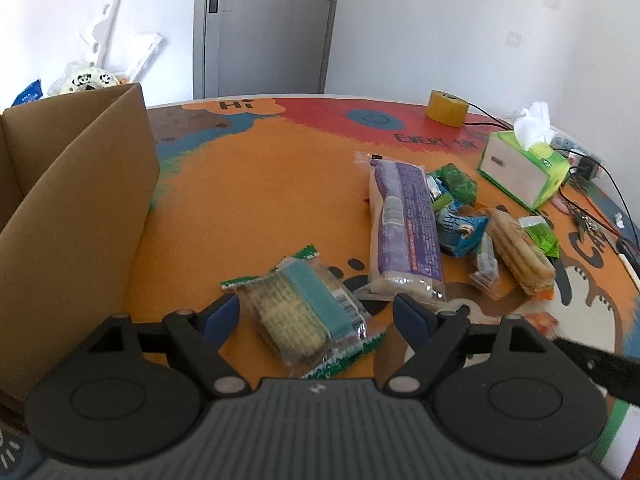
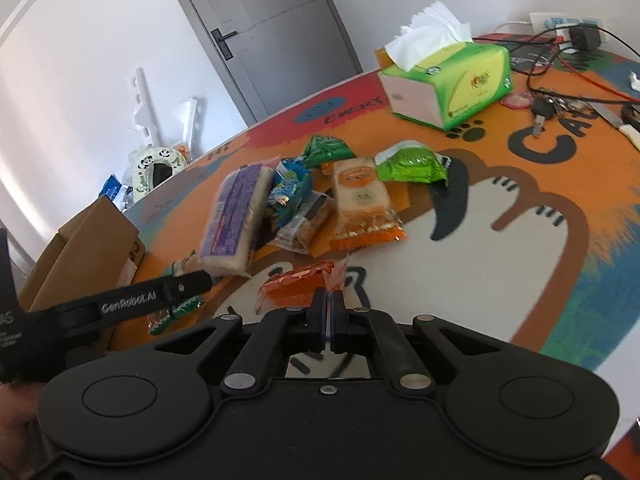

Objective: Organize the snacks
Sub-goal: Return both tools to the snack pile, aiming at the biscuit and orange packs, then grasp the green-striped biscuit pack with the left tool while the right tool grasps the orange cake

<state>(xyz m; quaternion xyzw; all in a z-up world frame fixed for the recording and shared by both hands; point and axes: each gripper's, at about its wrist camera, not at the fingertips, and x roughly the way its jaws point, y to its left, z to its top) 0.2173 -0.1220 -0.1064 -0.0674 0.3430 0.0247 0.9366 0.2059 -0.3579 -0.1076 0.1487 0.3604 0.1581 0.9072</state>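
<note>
Snacks are being sorted on the bench [image 1: 260, 184]: a green-edged biscuit pack [image 1: 304, 312] is being straddled by the open left gripper [image 1: 316, 314], best squeezed mid-pack, while an orange packet [image 2: 296, 288] is being pinched at its edge by the closed right gripper [image 2: 329, 312].

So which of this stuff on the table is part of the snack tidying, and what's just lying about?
Part of the job:
green-edged biscuit pack
orange snack
purple pack
snack pile
cardboard box

Lying about:
tissue box
tape roll
keys
cables
</note>
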